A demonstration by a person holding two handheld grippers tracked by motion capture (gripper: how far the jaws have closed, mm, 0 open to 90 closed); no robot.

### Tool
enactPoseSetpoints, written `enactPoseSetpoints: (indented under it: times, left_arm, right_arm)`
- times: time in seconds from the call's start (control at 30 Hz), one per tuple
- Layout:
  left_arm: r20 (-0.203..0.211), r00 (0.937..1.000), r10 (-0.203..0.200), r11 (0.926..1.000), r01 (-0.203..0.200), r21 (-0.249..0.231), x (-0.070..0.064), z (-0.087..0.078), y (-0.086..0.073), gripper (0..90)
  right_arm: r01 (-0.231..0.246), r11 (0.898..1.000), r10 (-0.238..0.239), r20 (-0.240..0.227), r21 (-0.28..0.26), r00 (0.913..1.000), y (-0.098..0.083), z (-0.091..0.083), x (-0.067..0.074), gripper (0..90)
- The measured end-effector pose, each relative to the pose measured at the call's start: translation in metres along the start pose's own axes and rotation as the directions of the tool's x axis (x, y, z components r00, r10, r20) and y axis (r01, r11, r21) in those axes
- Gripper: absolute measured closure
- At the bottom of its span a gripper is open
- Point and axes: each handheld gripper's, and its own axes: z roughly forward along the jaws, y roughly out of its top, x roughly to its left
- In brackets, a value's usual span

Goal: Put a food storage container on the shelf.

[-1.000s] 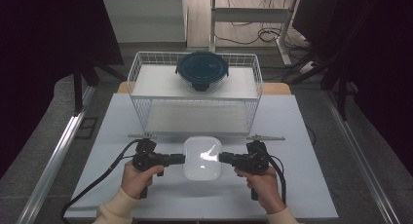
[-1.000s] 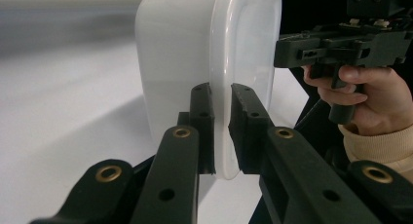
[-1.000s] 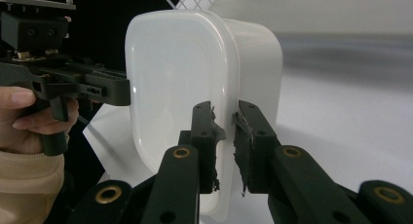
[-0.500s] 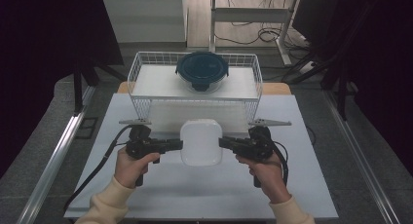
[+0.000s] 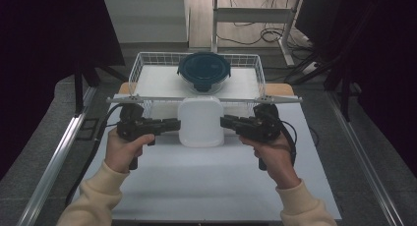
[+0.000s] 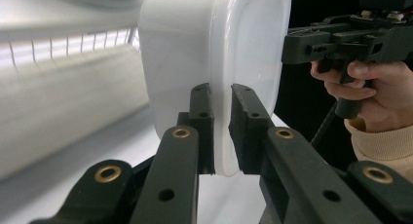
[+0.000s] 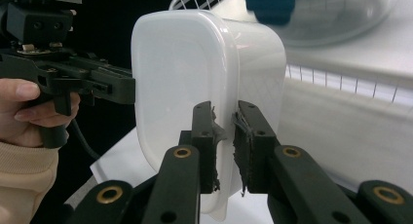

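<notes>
- Holding a white lidded plastic container (image 5: 200,122) by its rim from both sides, I have it clear of the desk (image 5: 216,186), just in front of the wire basket's near wall.
- My left gripper (image 5: 178,124) is clamped on the container's left rim; in the left gripper view the two black pads (image 6: 201,118) pinch the lip where lid meets tub (image 6: 214,63).
- My right gripper (image 5: 222,121) is clamped on the opposite rim; in the right gripper view its worn pads (image 7: 246,146) squeeze the same lip of the container (image 7: 195,63).
- Each gripper view also catches the other hand (image 6: 363,95) on its handle on the far side of the container.
- Standing directly behind the container is the white wire basket (image 5: 142,69), set along the desk's far edge.
- Sitting inside that basket, toward its back middle, is a round glass bowl with a dark blue clip lid (image 5: 203,71).
- Between the container and the basket floor the near basket wall (image 5: 157,102) stands in the way, its top rail level with the container's far edge in the high view.
- Cables (image 5: 98,137) trail from both grippers toward the desk's near edge.
</notes>
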Motion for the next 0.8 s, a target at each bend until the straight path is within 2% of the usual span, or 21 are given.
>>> enactPoseSetpoints:
  times: [0.33,0.47,0.8]
  left_arm:
    - [0.002,0.9998,0.020,0.9993,-0.020,-0.032,-0.001,-0.012,0.044,80.6]
    - [0.009,0.9997,0.023,0.9992,-0.022,-0.032,0.001,-0.015,0.062,80.5]
    - [0.008,0.9995,0.029,0.9994,-0.029,-0.021,0.006,-0.014,0.105,80.4]
  right_arm:
    - [0.032,0.999,-0.032,-0.003,-0.031,0.9995,0.045,-0.007,0.007,79.3]
    - [0.028,0.999,-0.029,-0.024,-0.040,0.9993,0.062,-0.008,0.004,79.5]
    - [0.025,0.998,-0.026,-0.023,-0.051,0.9994,0.102,-0.009,-0.004,79.5]
